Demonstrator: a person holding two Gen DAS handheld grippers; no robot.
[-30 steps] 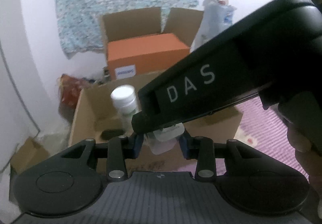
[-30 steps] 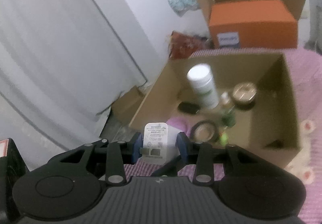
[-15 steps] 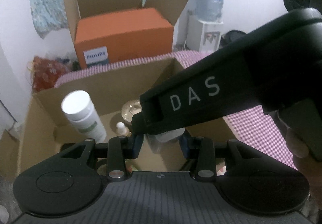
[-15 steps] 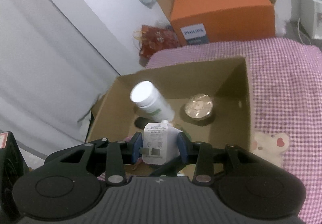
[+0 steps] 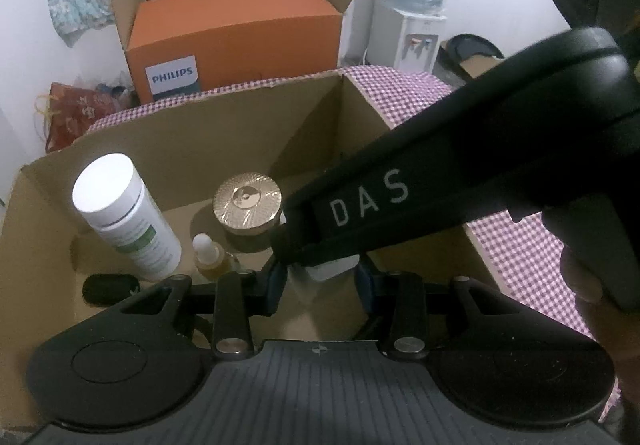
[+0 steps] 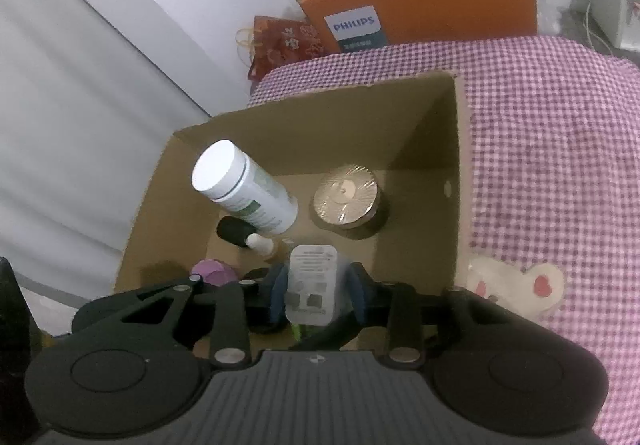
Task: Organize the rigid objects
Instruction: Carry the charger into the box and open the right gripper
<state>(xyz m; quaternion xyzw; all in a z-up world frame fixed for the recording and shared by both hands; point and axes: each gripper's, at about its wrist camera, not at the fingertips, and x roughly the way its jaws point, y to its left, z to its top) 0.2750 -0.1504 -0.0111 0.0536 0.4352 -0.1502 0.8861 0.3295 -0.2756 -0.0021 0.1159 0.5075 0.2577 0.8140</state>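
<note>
Right hand-held gripper [image 6: 316,293] is closing its jaws, w/ a small white plastic packet with a printed label [image 6: 311,287] between the blue pads, low over the open brown cardboard box [image 6: 460,149] on the pink checked cloth [image 6: 552,165]. Left hand-held gripper [image 5: 320,281]: jaws narrow, the same packet's white end [image 5: 334,268] between its pads; contact hidden behind the black "DAS" gripper body [image 5: 460,181]. In the box: tilted white cylindrical bottle [image 6: 244,189], round gold-lidded jar [image 6: 346,201], small amber dropper bottle [image 5: 208,257], black oval item [image 5: 110,284].
</note>
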